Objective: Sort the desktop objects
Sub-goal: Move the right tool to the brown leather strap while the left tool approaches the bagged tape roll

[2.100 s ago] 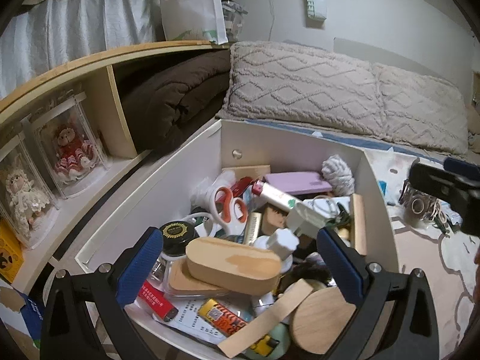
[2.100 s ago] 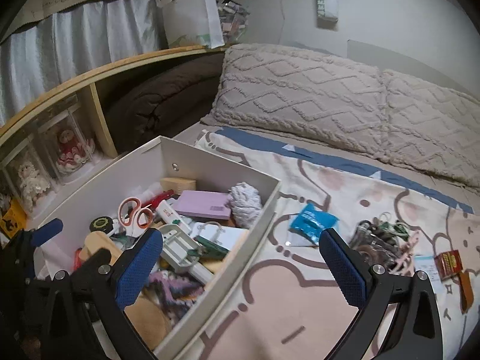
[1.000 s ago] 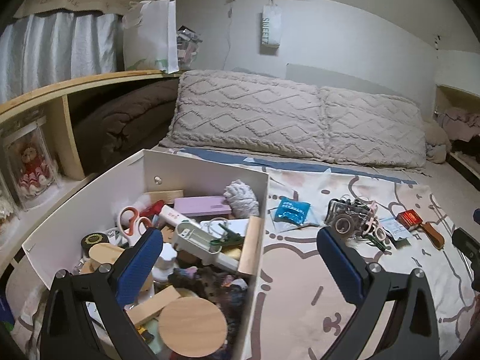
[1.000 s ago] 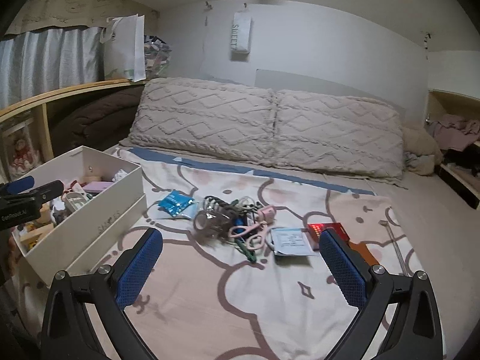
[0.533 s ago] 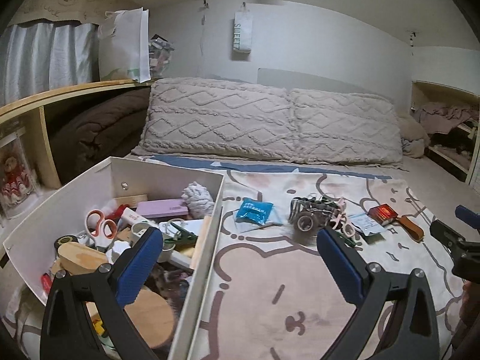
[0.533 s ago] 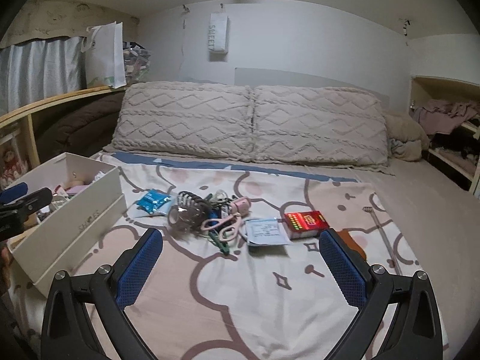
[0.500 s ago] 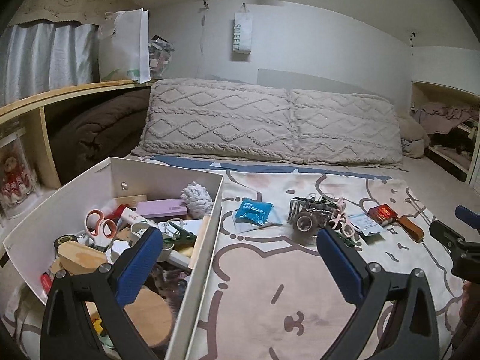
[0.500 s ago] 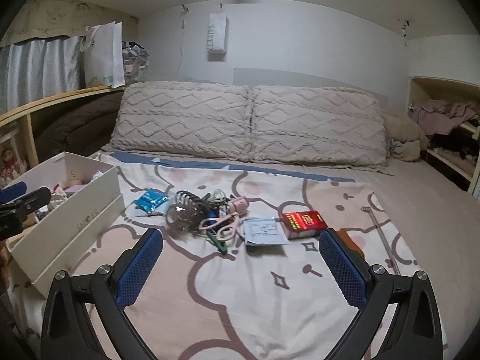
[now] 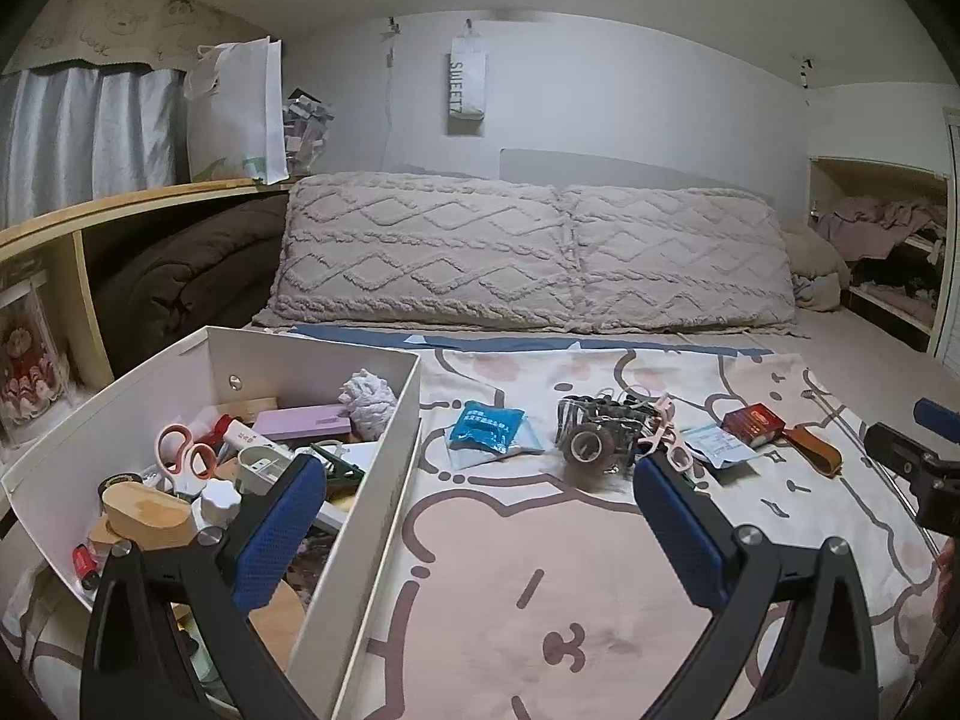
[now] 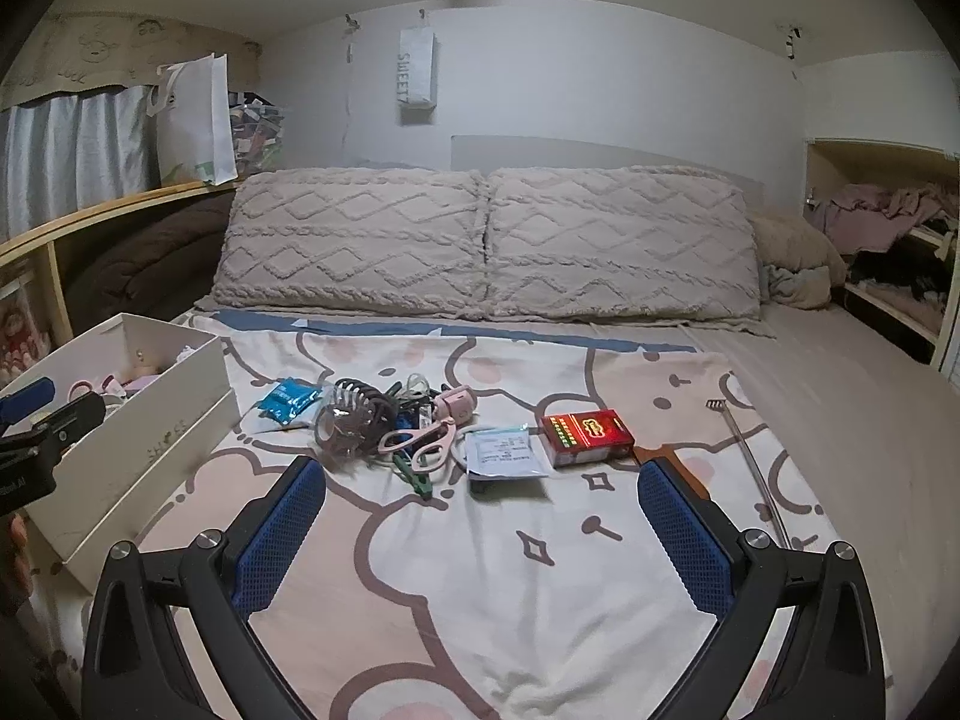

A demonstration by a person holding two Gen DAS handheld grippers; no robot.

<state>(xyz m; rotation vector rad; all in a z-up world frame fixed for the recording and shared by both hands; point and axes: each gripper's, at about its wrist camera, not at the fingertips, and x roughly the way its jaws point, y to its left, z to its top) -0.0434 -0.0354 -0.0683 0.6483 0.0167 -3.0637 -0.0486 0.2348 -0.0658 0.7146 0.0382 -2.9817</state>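
A white box crowded with small items stands at the bed's left side. On the patterned blanket lie a blue packet, a tape roll and hair clip pile, pink scissors, a white sachet, a red box and a brown strap. My left gripper hovers open by the box's right wall, holding nothing. My right gripper is open and empty, nearer me than the pile.
Two knitted pillows line the headboard. A wooden shelf with a brown blanket and a white bag runs along the left. A thin metal rod lies at the blanket's right. An alcove with clothes is at far right.
Both grippers have pulled back and swung right, away from the box, bringing the loose items on the blanket into view. Both stay open and empty.
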